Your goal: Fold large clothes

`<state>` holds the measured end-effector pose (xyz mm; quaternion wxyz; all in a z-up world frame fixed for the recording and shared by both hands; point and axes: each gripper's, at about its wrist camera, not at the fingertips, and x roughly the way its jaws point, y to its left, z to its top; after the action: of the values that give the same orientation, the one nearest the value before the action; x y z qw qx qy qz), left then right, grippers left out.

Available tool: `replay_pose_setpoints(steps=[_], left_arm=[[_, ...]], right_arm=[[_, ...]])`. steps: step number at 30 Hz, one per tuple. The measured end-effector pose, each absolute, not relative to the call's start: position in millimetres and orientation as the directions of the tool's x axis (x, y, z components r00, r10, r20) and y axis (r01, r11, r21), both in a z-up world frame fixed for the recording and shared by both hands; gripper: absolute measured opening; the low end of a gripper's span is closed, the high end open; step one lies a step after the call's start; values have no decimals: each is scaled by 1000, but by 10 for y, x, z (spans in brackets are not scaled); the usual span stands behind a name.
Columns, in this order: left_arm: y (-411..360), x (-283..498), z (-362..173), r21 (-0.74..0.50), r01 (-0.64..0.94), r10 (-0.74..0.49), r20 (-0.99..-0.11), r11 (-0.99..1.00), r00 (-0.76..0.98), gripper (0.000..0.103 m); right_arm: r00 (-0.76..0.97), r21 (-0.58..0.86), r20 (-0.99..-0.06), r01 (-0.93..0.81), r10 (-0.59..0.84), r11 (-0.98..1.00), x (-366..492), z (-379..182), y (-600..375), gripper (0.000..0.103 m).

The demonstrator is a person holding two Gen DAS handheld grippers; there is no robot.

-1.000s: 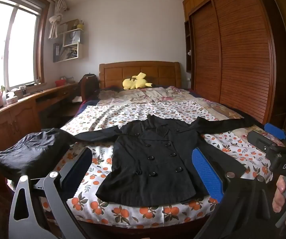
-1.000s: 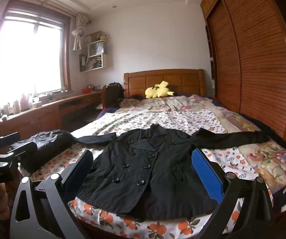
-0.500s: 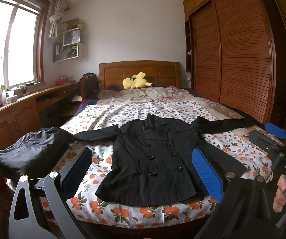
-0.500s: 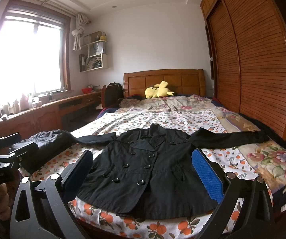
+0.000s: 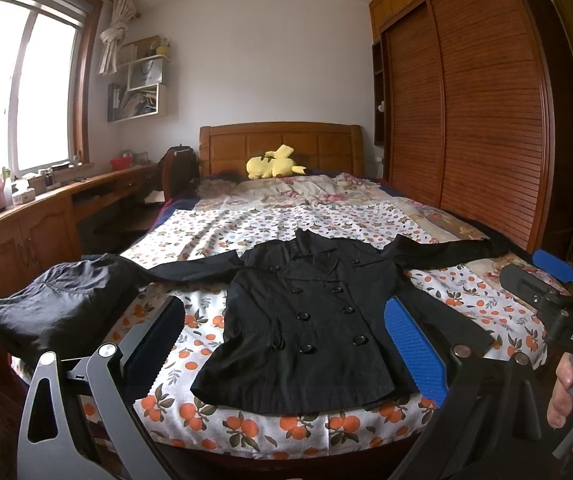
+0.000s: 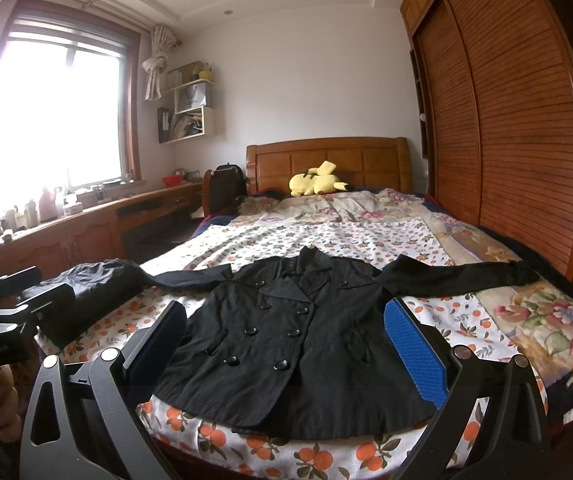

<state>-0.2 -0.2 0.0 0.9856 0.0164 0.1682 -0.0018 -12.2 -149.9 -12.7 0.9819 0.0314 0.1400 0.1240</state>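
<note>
Bedroom, my view: bed [image 5: 246, 428] with orange-print sheet, wooden headboard [image 5: 280, 142], yellow plush [image 5: 272, 167]; wardrobe [image 5: 466, 120] right, desk [image 5: 26, 220] under window left. Black coat [image 5: 306, 328] spread flat, sleeves out. Left gripper [image 5: 284, 344] and right gripper [image 6: 286, 340] gape wide, empty.

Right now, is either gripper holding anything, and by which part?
Nothing. The left gripper and right gripper are open, short of the black double-breasted coat.

Black coat [image 5: 310, 320] on orange-fruit-print sheet [image 5: 246, 428] (yellow plush [image 5: 272, 167] behind)
</note>
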Motion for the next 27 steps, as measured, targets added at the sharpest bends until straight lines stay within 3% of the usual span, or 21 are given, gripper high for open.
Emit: replay_pose_setpoints(steps=[27], left_arm=[[-18,-17,18,29,10,0,-327,1000,945,101]], right_arm=[[931,97,-266,-233,250,968,-124,-118,-1511,96]])
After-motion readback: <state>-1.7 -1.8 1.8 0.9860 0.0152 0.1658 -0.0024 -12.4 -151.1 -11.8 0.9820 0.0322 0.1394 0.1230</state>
